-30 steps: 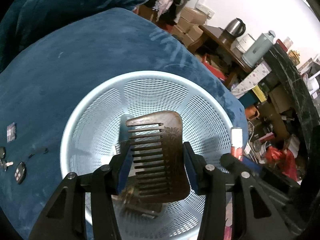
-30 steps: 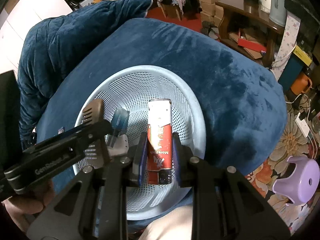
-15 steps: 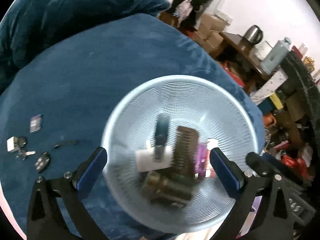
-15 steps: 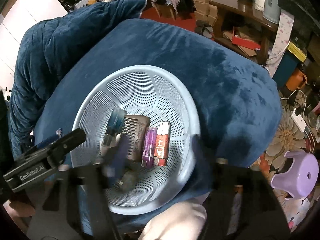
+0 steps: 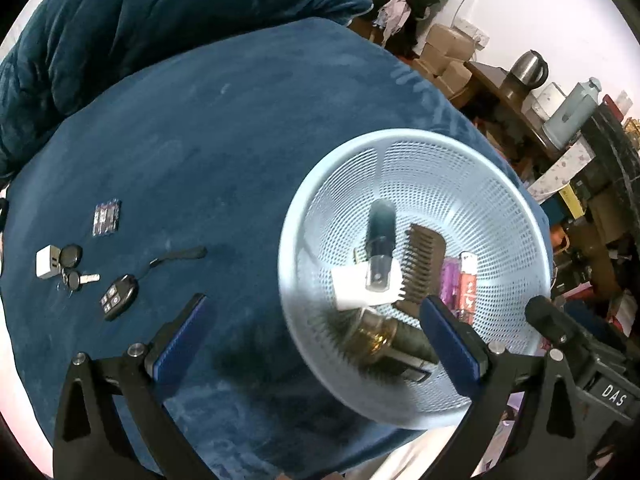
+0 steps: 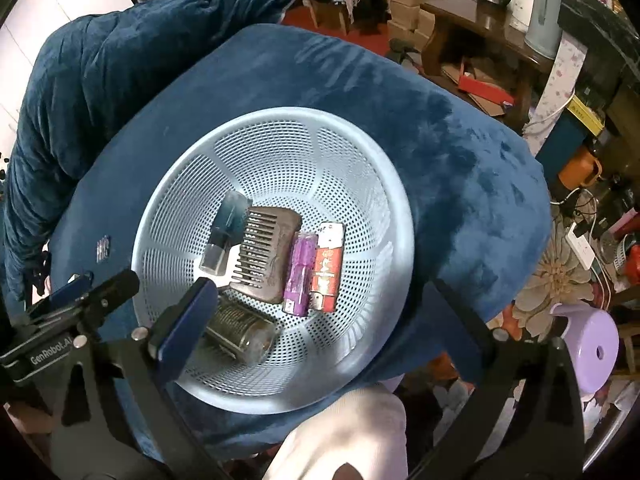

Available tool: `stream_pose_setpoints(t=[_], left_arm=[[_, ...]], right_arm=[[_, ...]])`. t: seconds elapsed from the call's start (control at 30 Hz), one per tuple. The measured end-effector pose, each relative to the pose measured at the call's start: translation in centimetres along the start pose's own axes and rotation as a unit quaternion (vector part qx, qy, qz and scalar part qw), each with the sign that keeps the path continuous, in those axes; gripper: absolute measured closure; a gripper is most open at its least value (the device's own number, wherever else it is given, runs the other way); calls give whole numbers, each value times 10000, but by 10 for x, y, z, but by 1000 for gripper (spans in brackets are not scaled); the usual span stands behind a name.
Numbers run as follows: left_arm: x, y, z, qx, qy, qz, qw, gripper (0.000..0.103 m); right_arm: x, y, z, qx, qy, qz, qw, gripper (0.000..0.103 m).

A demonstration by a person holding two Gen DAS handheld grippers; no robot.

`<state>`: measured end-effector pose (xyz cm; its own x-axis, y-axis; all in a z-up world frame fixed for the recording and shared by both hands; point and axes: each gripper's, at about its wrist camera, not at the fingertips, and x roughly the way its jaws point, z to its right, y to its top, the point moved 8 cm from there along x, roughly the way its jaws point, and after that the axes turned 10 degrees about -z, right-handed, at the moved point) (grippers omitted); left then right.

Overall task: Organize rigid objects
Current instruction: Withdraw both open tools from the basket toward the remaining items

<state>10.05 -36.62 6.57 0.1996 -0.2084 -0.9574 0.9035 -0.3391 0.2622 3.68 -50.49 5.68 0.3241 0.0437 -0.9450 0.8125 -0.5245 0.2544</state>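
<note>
A pale blue mesh basket [image 5: 304, 184] [image 6: 400, 200] sits on the blue plush cover. In it lie a brown comb [image 6: 264, 252] [image 5: 424, 256], a red lighter [image 6: 328, 264], a purple lighter [image 6: 300, 276], a blue-capped bottle [image 6: 226, 232] and an amber jar [image 6: 240, 332]. My left gripper [image 5: 316, 340] stands wide open and empty over the basket's left rim. My right gripper [image 6: 324, 320] hangs above the basket, its jaws opening with nothing gripped between them. A white block [image 5: 352, 288] lies under the bottle.
On the cover left of the basket lie a car key fob [image 5: 118, 298], keys [image 5: 76, 276], a white charger [image 5: 47, 262], a battery pack [image 5: 106, 216] and a black strap [image 5: 176, 258]. A person's white-clad knee [image 6: 340, 432] is below the basket. A purple stool [image 6: 588, 340] stands on the floor.
The left gripper let go of the comb, opened wide and shifted left. The right gripper released the red lighter. Both things now lie in the basket.
</note>
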Motion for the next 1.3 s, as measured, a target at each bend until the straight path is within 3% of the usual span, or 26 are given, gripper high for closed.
stream_pose_setpoints(t=[0.83,1.3], left_arm=[[-2,-26,-63,-515,-31,-98,9986,0],[-3,-40,-106,-830,-25,-109,9965,0]], right_arm=[[5,-14,-40,-353,-200,-91,9991,0],[10,-22,-83,-741,-234,-126,9969,0]])
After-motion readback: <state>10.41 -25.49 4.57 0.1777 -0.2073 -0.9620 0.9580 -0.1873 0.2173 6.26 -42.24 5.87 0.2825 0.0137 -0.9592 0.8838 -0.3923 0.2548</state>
